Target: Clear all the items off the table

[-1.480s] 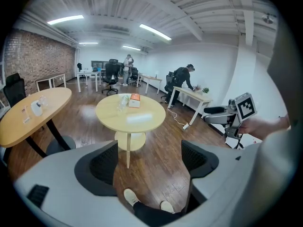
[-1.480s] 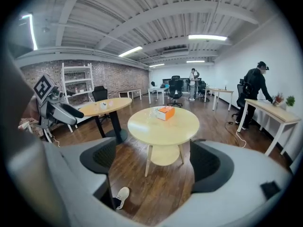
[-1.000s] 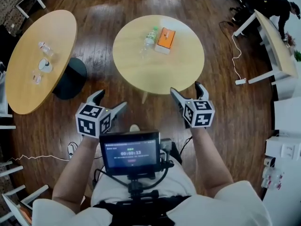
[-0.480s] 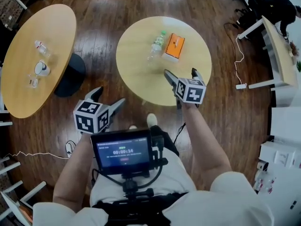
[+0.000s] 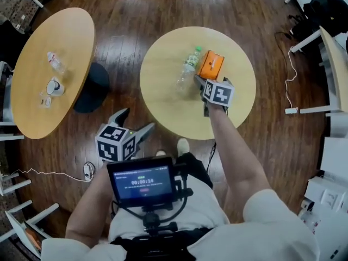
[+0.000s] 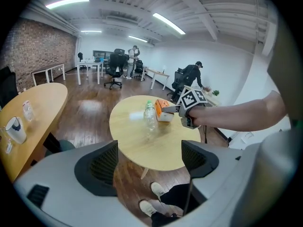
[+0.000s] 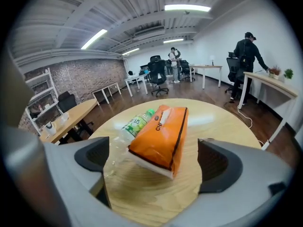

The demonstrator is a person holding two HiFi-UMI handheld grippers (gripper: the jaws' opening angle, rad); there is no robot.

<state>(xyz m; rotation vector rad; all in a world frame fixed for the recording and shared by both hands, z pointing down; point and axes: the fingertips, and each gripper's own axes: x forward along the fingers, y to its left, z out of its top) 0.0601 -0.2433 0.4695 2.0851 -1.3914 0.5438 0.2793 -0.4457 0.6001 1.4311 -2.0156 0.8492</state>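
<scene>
Right now the right gripper (image 5: 212, 81) is over the round wooden table (image 5: 163, 86), pointing down at the orange tissue pack (image 5: 211, 65). Its jaws have just been opening and stand wide apart. In the right gripper view the tissue pack (image 7: 161, 131) lies in the gap ahead of the two pads, and neither pad presses on it. Nothing is gripped.

The clear plastic bottle (image 5: 187, 67), green cap and green label, lies on its side just left of the pack. Whether the two touch I cannot tell. In the right gripper view the bottle (image 7: 135, 124) shows behind the pack's left edge. Both items are on the table, right of its centre in the head view.

The left gripper (image 5: 135, 121) is held off the table's near-left edge, above the wooden floor (image 5: 125, 15). Its jaws are apart with nothing in them; its own view shows only the table (image 6: 151, 145), floor and the person's shoes (image 6: 158, 189) between them.

A screen (image 5: 144, 182) is mounted at the person's chest. An oval table (image 5: 70, 31) stands well to the left, with a small bottle (image 5: 54, 61) and a cup (image 5: 53, 86) on it. A person in dark clothes (image 7: 246, 51) stands at a desk in the background.
</scene>
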